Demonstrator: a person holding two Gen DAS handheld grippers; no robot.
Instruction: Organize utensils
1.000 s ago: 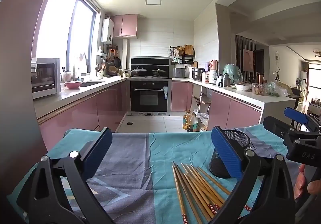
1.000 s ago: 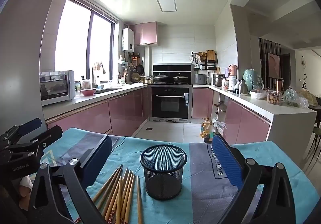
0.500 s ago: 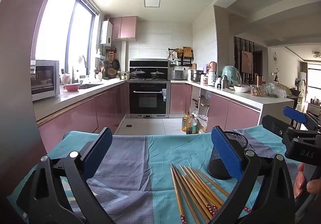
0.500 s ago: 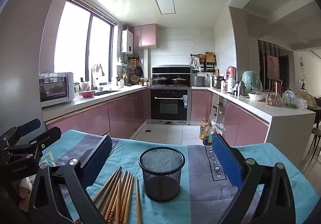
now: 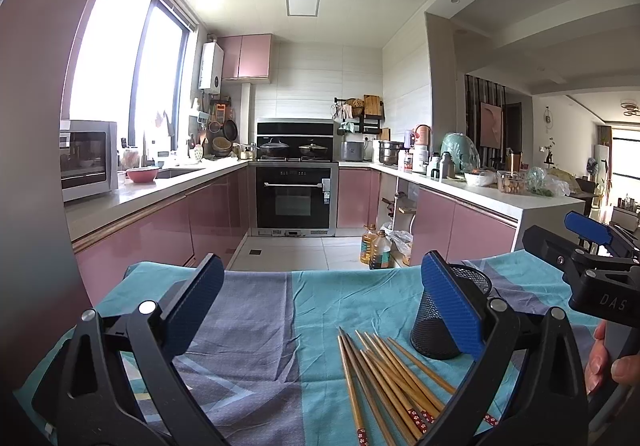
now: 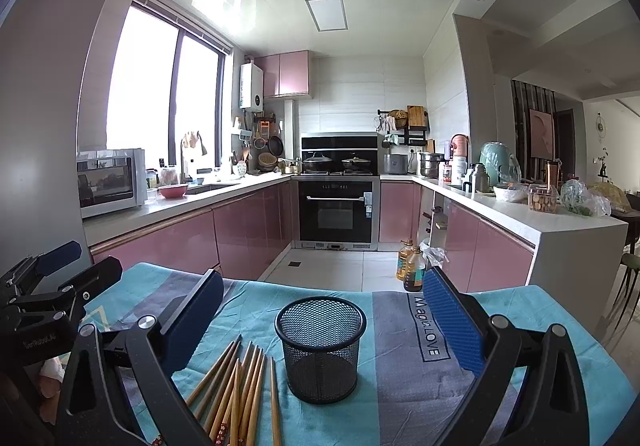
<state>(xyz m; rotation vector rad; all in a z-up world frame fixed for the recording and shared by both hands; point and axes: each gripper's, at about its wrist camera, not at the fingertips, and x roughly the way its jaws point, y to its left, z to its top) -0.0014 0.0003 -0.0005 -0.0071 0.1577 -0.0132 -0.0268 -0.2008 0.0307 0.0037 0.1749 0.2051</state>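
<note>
Several wooden chopsticks (image 5: 384, 374) lie in a loose bundle on the teal and grey cloth (image 5: 256, 318); they also show in the right wrist view (image 6: 236, 386). An upright, empty black mesh holder (image 6: 320, 350) stands just right of them, partly hidden by a fingertip in the left wrist view (image 5: 448, 310). My left gripper (image 5: 324, 306) is open and empty, held above the cloth left of the chopsticks. My right gripper (image 6: 324, 318) is open and empty, framing the holder. Each gripper shows in the other's view, the right one (image 5: 588, 250) and the left one (image 6: 52, 282).
The cloth-covered table ends at a far edge (image 6: 360, 286) facing the kitchen floor. Oil bottles (image 6: 412, 264) stand on the floor beyond. Pink cabinets and counters line both sides, with an oven (image 6: 336, 210) at the back.
Both views have tilted slightly: the chopsticks and holder sit a little lower and nearer in frame. Both grippers stay open and empty.
</note>
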